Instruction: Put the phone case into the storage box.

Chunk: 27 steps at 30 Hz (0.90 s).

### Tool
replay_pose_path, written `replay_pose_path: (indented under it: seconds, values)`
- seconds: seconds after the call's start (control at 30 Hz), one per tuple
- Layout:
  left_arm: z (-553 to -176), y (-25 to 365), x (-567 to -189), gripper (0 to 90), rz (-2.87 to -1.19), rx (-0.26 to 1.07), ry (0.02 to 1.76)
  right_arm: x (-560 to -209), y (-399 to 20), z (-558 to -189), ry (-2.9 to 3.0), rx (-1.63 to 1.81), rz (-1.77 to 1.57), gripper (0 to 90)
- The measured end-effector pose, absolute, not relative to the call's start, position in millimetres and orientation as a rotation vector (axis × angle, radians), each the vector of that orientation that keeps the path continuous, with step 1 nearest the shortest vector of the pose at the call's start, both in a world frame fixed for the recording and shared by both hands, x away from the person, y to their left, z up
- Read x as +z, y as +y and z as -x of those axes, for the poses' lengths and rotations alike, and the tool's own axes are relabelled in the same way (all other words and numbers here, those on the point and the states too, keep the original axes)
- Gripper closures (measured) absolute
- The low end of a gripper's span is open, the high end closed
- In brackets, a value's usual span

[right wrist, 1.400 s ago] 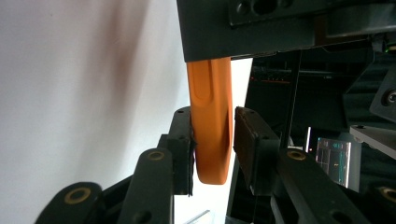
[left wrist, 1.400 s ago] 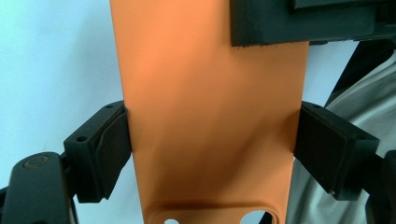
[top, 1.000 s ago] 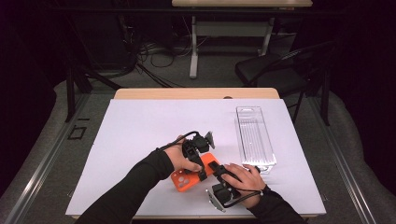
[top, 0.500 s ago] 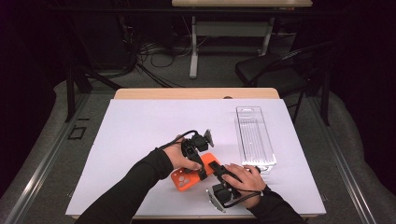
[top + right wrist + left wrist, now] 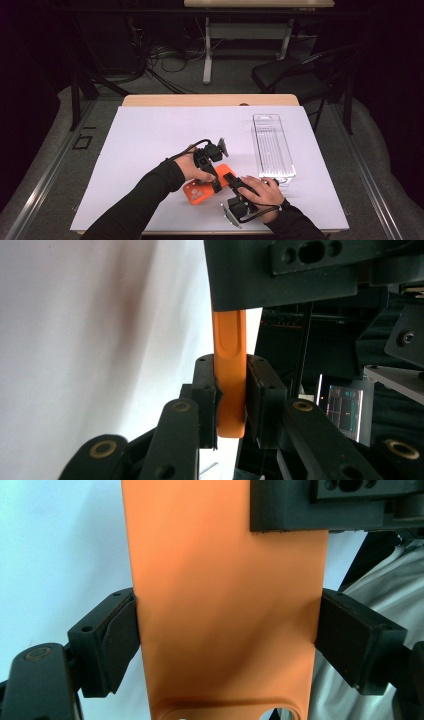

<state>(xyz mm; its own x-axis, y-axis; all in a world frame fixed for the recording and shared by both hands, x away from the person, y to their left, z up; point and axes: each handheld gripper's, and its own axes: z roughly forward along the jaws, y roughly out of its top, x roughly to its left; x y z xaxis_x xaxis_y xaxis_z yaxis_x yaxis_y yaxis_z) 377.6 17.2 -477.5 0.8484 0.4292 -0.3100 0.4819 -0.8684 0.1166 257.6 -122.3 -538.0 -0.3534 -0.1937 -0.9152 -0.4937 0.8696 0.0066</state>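
An orange phone case (image 5: 199,193) with a camera cut-out is held just above the white table cover (image 5: 150,140), near the front edge. My left gripper (image 5: 216,184) spans its width, and in the left gripper view both pads (image 5: 120,635) press on the long edges of the case (image 5: 225,590). My right gripper (image 5: 231,180) comes in from the right. In the right gripper view its pads (image 5: 260,390) pinch the thin edge of the case (image 5: 229,345). Each gripper is shut on the case, and each view shows the other gripper's black jaw at the top.
A clear plastic box (image 5: 272,147) lies lengthwise on the right side of the cover, close to the right hand. The table's wooden back edge (image 5: 210,100) shows beyond the cover. A dark chair (image 5: 295,75) stands behind the table.
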Motion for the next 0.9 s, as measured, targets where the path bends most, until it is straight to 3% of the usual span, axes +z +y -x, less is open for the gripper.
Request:
replay_pose_path:
  seconds: [0.9]
  values:
    - [-376.8,19.6,-473.1,15.4,-2.800,-0.399,0.723,-543.1,-126.7,-255.6,1.855,0.354,0.498,79.9]
